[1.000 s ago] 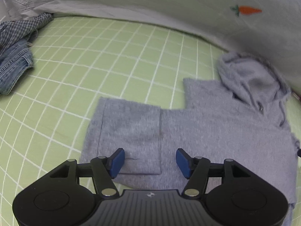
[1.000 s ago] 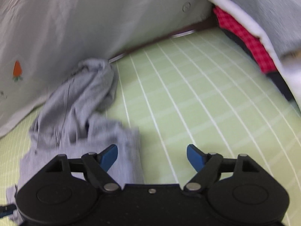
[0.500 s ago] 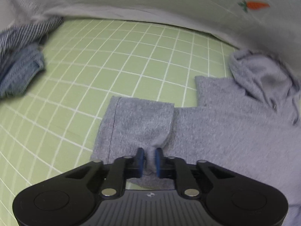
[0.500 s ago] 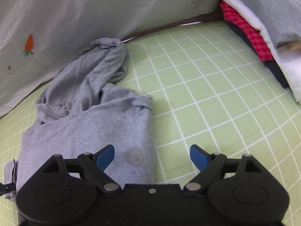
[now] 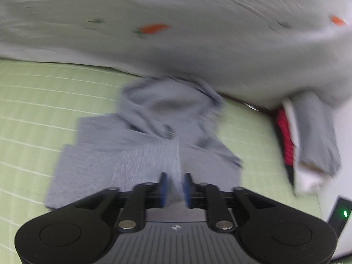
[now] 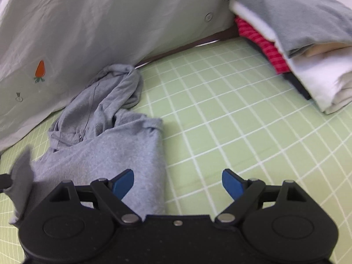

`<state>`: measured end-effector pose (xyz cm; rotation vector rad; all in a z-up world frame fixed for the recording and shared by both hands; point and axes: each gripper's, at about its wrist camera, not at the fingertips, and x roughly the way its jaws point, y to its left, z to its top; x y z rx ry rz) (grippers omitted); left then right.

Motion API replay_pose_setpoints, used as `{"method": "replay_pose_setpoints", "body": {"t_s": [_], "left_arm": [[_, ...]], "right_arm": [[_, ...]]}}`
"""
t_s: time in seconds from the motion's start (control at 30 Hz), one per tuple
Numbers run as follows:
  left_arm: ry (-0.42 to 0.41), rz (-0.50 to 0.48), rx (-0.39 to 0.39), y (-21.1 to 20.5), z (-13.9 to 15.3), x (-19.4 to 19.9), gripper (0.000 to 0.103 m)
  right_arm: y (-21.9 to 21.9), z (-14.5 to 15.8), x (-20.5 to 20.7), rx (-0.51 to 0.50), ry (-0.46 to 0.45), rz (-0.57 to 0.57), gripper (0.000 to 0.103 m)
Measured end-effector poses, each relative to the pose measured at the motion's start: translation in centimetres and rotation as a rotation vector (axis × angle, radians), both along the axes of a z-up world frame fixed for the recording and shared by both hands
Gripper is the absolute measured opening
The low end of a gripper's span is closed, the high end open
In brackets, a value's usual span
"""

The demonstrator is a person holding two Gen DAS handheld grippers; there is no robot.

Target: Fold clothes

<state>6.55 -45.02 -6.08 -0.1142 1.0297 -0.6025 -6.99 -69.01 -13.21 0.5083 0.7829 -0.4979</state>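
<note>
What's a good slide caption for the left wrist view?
Left tool pinching a fold of the grey hoodie above the green checked sheet, folded clothes stack at right.

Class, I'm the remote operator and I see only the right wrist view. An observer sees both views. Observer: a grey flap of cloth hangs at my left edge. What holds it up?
Observer: The left gripper does; it is shut on a fold of the grey hoodie, lifted off the bed.
Operator: My own gripper looks open. Does your other view show it?
Observer: No, the right gripper does not show in the left wrist view; only a black device with a green light sits at its right edge.
Operator: Is the left view sharp?
Observer: No, it is blurred, though the stack of folded clothes shows beyond the hoodie.
</note>
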Motion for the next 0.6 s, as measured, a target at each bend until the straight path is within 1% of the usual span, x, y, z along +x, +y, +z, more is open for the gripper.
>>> {"method": "replay_pose_setpoints", "body": {"t_s": [0.03, 0.07, 0.1, 0.13, 0.17, 0.2, 0.27, 0.3, 0.4, 0.43, 0.5, 0.53, 0.6], "left_arm": [[0.002, -0.006, 0.031, -0.5, -0.3, -0.3, 0.063], [0.003, -0.010, 0.062, -0.9, -0.6, -0.6, 0.072], [0.001, 0.004, 0.089, -0.8, -0.8, -0.6, 0.078], [-0.001, 0.018, 0.116, -0.6, -1.1, -0.5, 0.078], [0.008, 0.036, 0.137, -0.1, -1.4, -0.1, 0.079], [0.018, 0.059, 0.154, 0.6, -1.7, 0.3, 0.082], [0.027, 0.122, 0.196, 2.2, -2.2, 0.8, 0.084], [0.031, 0.148, 0.222, 2.9, -2.6, 1.1, 0.086], [0.050, 0.208, 0.300, 4.9, -3.9, 2.3, 0.089], [0.060, 0.219, 0.323, 5.4, -4.4, 2.5, 0.089], [0.079, 0.236, 0.341, 6.4, -5.3, 2.9, 0.089], [0.087, 0.246, 0.343, 6.9, -5.7, 3.1, 0.089], [0.103, 0.261, 0.352, 7.4, -6.4, 3.4, 0.089]], "right_arm": [[0.0, 0.2, 0.0, -0.006, -0.007, 0.001, 0.088], [0.1, 0.4, 0.0, -0.011, -0.013, 0.003, 0.088], [0.2, 0.5, 0.0, -0.018, -0.020, 0.005, 0.088], [0.4, 0.7, 0.2, -0.029, -0.025, 0.013, 0.090], [0.8, 0.9, 0.4, -0.044, -0.032, 0.025, 0.096], [1.3, 1.1, 0.7, -0.062, -0.041, 0.040, 0.103], [2.5, 1.3, 1.5, -0.097, -0.060, 0.082, 0.103], [3.1, 1.2, 2.1, -0.097, -0.057, 0.116, 0.103], [5.1, 0.8, 4.5, -0.073, -0.027, 0.213, 0.103], [5.9, 0.7, 5.4, -0.067, -0.004, 0.244, 0.103], [7.5, 0.4, 7.2, -0.053, 0.031, 0.313, 0.102], [8.4, 0.3, 7.8, -0.046, 0.033, 0.345, 0.101], [9.8, 0.0, 9.0, -0.026, 0.038, 0.400, 0.090]]}}
